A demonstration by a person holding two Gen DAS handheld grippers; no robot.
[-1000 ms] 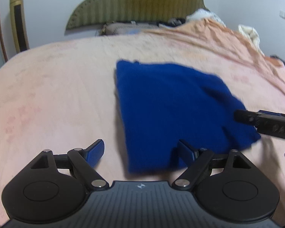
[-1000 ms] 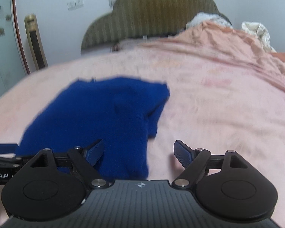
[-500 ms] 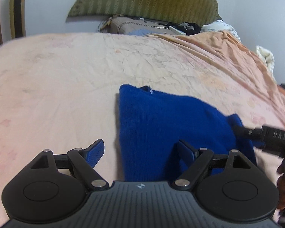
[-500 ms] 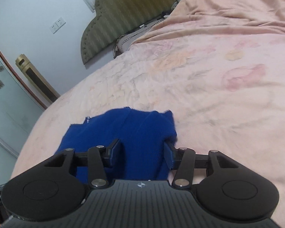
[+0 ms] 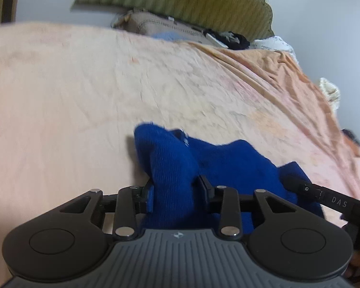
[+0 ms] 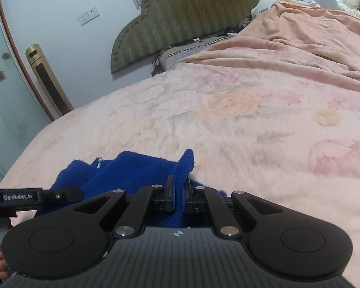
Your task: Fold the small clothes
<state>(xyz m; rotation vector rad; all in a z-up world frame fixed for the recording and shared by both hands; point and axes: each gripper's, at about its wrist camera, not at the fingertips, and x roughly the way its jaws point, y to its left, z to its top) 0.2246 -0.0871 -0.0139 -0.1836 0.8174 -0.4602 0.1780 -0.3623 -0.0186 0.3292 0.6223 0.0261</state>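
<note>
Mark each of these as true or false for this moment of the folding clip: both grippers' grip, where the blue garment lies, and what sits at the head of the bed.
1. The right gripper has its jaws closed on a fold of the blue garment. True.
2. The left gripper is wide open above bare sheet. False: its jaws clamp a bunched fold of the blue garment.
3. The garment lies on a pink floral bedsheet. True.
4. The garment is spread flat. False: it is bunched and raised at both grips.
5. The headboard is red. False: it is olive green, striped.
</note>
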